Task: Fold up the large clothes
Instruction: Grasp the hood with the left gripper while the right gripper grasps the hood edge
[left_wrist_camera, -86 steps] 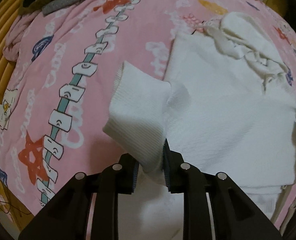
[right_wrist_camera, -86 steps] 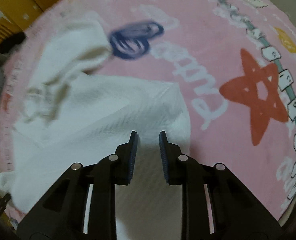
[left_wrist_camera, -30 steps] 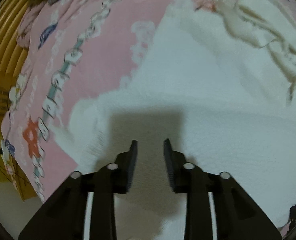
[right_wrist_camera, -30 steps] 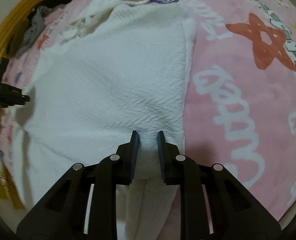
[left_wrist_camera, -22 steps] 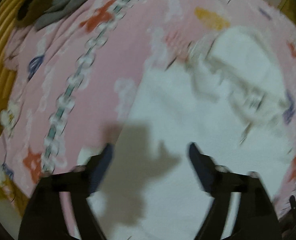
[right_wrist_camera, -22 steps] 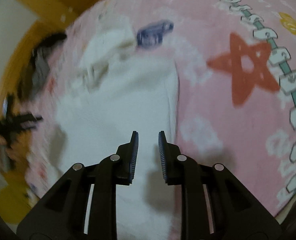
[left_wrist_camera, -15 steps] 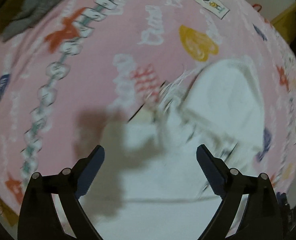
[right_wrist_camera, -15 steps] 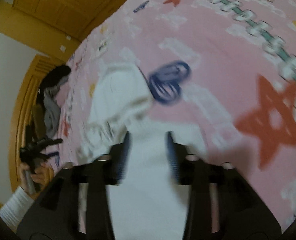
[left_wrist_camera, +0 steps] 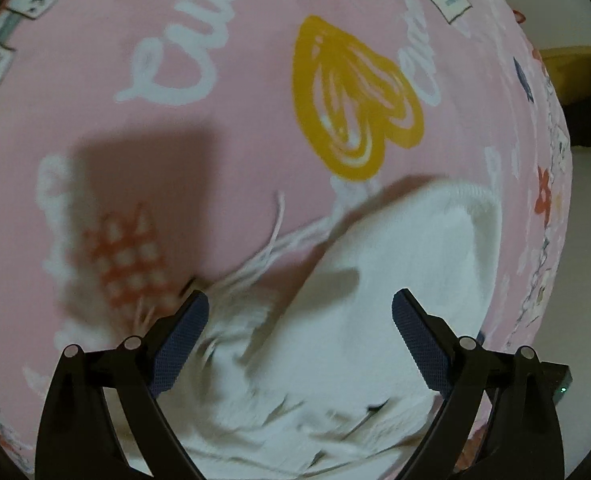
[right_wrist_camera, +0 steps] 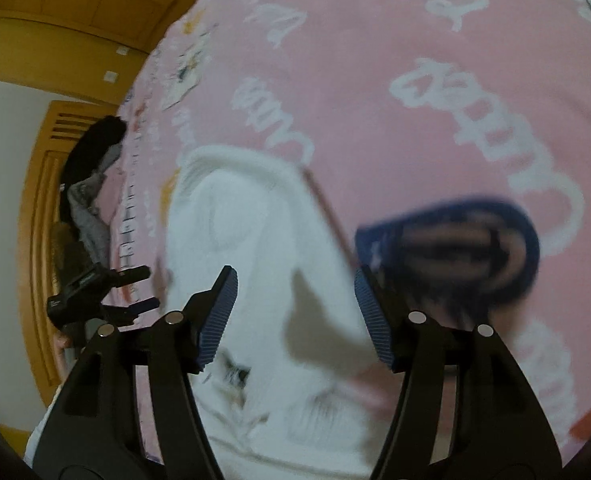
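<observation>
A: Sweater (left_wrist_camera: 375, 300), white and knitted, lies on the pink printed blanket (left_wrist_camera: 223, 128), right under both grippers. How far along?

B: Midway, I'd judge. Its hood end, ahead of the fingers, is bunched and unfolded, with loose drawstrings (left_wrist_camera: 271, 248) trailing forward-left of the left gripper (left_wrist_camera: 299, 320).

A: Grippers?

B: Left gripper gapes wide, holding nothing. Right gripper (right_wrist_camera: 295, 304) is opening, cloth below its fingers, not pinched.

A: Texture?

B: Soft, thick, floppy knit with a ribbed rim; plush blanket beneath.
</observation>
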Tool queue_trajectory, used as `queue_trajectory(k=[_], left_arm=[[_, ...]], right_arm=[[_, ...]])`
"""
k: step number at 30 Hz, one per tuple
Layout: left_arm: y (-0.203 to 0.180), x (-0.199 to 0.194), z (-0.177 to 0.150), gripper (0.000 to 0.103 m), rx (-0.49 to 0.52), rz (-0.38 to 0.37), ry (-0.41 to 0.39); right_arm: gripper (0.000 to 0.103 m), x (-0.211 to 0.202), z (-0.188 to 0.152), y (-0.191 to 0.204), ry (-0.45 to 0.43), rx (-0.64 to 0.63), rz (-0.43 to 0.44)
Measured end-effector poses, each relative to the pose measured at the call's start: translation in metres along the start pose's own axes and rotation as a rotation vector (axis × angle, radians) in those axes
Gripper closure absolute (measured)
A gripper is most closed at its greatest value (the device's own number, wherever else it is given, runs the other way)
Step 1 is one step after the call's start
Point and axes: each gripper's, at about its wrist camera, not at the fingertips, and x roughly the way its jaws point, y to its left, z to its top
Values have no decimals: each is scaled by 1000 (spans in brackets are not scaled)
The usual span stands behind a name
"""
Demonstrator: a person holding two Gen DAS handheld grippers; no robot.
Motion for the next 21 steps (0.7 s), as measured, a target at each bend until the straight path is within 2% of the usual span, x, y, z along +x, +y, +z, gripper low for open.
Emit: queue_trajectory(k=[5,11,15,17,19,21], left_arm=[[-8,21,15,13,7,-32,19],[-13,37,31,8,-2,-53,18],[-20,38,37,8,8,-48,12],[-24,36,37,8,21,-47,14],[-30,33,34,12,40,-79,22],[-38,32,29,23,68,-130,54]], right_arm=[[43,16,24,-4,-2,-10,-28],[43,40,33,5,54,-29,9],[43,58,35,22,98,-123,-86],[43,61,36,25,93,-110,-79],[43,60,34,29,84,-110,-19],[49,61,31,34,80,-135,-19]])
